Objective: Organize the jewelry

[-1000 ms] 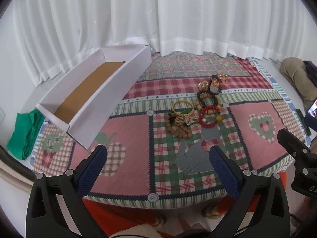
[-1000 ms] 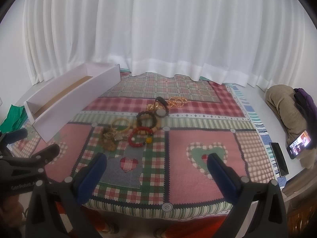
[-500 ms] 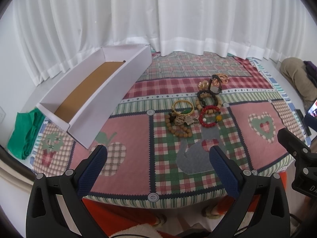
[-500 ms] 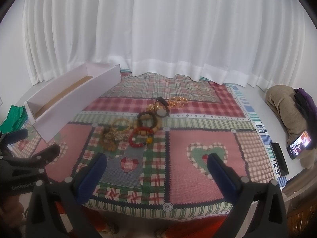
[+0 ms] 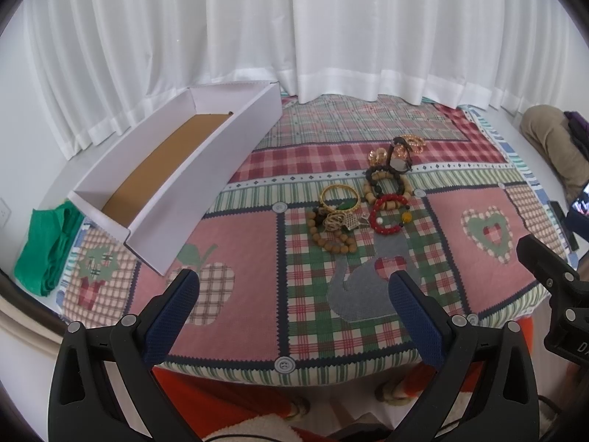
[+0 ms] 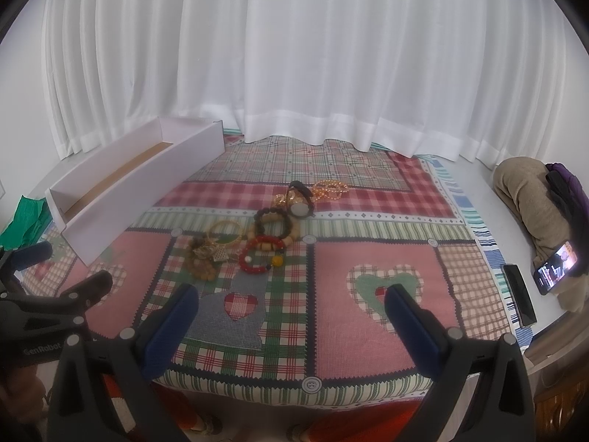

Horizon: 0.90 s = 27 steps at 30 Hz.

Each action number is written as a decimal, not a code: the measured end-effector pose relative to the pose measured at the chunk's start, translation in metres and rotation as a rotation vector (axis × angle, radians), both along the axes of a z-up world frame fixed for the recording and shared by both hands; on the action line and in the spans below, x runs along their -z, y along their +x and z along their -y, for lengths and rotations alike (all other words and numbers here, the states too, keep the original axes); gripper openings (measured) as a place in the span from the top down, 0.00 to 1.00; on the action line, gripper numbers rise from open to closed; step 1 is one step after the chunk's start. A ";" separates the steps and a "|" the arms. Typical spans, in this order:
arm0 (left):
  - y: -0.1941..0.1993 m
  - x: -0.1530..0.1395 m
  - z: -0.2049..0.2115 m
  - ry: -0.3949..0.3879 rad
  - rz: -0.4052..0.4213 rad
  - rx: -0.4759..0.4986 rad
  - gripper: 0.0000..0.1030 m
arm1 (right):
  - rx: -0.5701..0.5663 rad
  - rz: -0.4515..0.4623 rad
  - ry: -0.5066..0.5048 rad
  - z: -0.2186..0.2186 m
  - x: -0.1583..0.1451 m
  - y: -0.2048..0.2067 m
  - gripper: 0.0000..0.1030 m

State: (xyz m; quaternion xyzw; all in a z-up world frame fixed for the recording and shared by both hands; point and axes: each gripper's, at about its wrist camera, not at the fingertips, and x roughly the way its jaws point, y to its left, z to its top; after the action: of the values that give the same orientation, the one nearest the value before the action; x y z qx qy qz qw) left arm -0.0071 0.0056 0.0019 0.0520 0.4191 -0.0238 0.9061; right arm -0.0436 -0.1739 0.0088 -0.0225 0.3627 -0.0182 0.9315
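Note:
A pile of jewelry lies mid-table on the patchwork cloth: a red bead bracelet (image 5: 389, 214) (image 6: 262, 258), a gold bangle (image 5: 339, 197) (image 6: 224, 233), a wooden bead strand (image 5: 331, 237) (image 6: 200, 265), a dark bead bracelet (image 5: 386, 180) (image 6: 274, 221), a black watch (image 5: 399, 158) (image 6: 302, 199) and gold chains (image 6: 329, 188). A long white box (image 5: 176, 173) (image 6: 132, 188) with a brown floor stands at the left, with nothing in it. My left gripper (image 5: 294, 291) hovers open near the table's front edge. My right gripper (image 6: 291, 304) is open too, to its right, empty.
White curtains hang behind the table. A green cloth (image 5: 48, 235) lies left of the box. At the right are a beige bundle (image 6: 530, 199), a lit phone (image 6: 556, 267) and a dark remote (image 6: 519, 294). The patchwork cloth (image 6: 368, 324) covers the table.

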 end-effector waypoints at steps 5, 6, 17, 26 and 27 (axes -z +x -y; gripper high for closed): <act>-0.001 0.000 0.003 0.001 0.000 0.002 0.01 | 0.001 0.000 0.000 0.000 0.000 0.000 0.00; -0.001 0.000 0.003 0.001 0.000 0.002 0.01 | 0.001 0.001 0.000 0.000 0.000 0.000 0.00; -0.001 0.000 0.003 0.002 0.000 0.001 0.01 | 0.001 0.002 0.000 0.000 0.000 -0.001 0.00; -0.002 0.001 0.000 0.002 -0.002 0.001 0.01 | 0.001 0.002 0.002 0.000 0.000 -0.001 0.00; -0.003 0.001 0.000 0.001 -0.002 0.001 0.01 | 0.001 0.001 0.002 0.000 0.000 -0.001 0.00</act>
State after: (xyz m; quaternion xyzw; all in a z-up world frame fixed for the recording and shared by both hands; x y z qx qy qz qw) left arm -0.0097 0.0052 0.0005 0.0528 0.4200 -0.0238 0.9057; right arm -0.0445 -0.1738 0.0086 -0.0213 0.3620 -0.0185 0.9317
